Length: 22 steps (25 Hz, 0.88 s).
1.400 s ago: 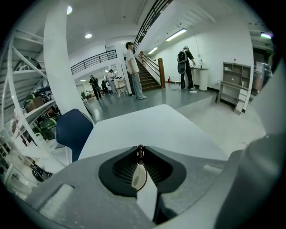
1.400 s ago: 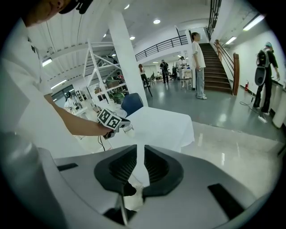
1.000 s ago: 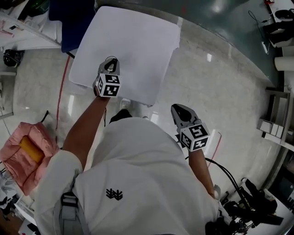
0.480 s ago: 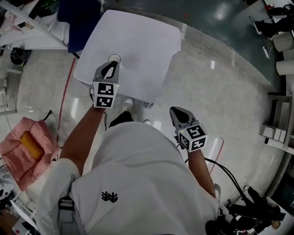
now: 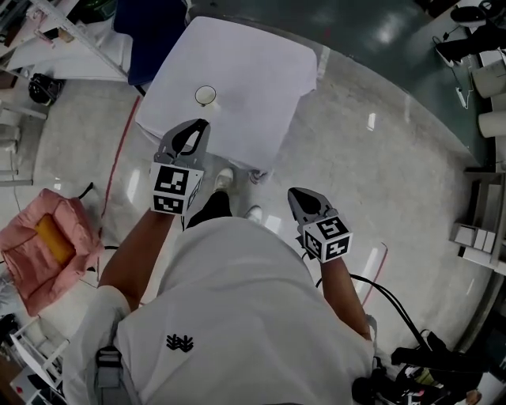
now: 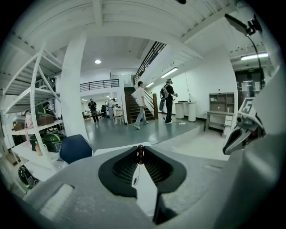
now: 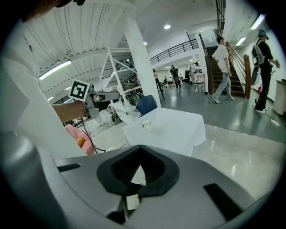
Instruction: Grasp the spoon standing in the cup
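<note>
A small white cup [image 5: 205, 96] stands on the white-clothed table [image 5: 261, 63], near its left edge; I see no spoon in it. My left gripper [image 5: 197, 126] hangs above the table's near edge, short of the cup. It is shut on a thin spoon [image 6: 140, 153], whose brown end shows at the jaw tips [image 6: 140, 148] with a fine stem running down between them. My right gripper [image 5: 294, 193] is held over the floor, right of the table, jaws together on nothing. The right gripper view shows the cup [image 7: 145, 124] far ahead on the table [image 7: 178, 129].
A blue chair [image 5: 146, 24] stands at the table's far left corner. A pink bag [image 5: 39, 253] with an orange thing lies on the floor at the left. Shelving [image 5: 482, 213] lines the right side. A white column [image 6: 71, 98] and walking people [image 6: 140, 105] are farther off.
The left gripper has drawn back and up from over the cup, which was hidden under it and now stands uncovered beyond its tips. The right gripper has barely moved.
</note>
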{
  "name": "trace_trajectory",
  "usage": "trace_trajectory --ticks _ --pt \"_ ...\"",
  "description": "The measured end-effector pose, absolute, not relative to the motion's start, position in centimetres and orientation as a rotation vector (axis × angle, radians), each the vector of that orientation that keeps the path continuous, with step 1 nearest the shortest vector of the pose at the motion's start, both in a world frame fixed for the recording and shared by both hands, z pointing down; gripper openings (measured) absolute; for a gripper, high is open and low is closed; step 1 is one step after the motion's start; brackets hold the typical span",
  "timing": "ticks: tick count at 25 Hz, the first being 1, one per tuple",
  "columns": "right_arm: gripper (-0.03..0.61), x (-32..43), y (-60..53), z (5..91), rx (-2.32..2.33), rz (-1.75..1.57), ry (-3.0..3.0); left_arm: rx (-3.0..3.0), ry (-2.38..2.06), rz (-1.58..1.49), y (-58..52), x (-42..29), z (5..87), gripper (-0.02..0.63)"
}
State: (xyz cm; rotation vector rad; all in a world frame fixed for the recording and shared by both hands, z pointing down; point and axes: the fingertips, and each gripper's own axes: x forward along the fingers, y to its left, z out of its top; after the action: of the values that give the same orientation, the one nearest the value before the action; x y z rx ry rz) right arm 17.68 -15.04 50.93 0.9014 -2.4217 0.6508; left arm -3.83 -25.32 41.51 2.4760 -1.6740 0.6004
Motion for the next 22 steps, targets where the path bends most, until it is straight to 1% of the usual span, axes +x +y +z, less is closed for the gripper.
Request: trace_trajectory --ticks 6,11,22 --pt "0.009 16.8 -13.4 51.0 0.856 0.627 -2.433 2.512 -1.613 0.573 -20.9 -2.8 39.7 0.054" --pt "0.009 16.3 -12.3 51.0 0.834 0.588 -2.438 2.522 -1.579 0.549 -18.1 -2.1 39.8 0.054" --pt "0.009 15.9 -10.7 50.1 0.832 0.552 -2.459 2.548 -1.529 0.536 -14.1 -0.9 39.2 0.054"
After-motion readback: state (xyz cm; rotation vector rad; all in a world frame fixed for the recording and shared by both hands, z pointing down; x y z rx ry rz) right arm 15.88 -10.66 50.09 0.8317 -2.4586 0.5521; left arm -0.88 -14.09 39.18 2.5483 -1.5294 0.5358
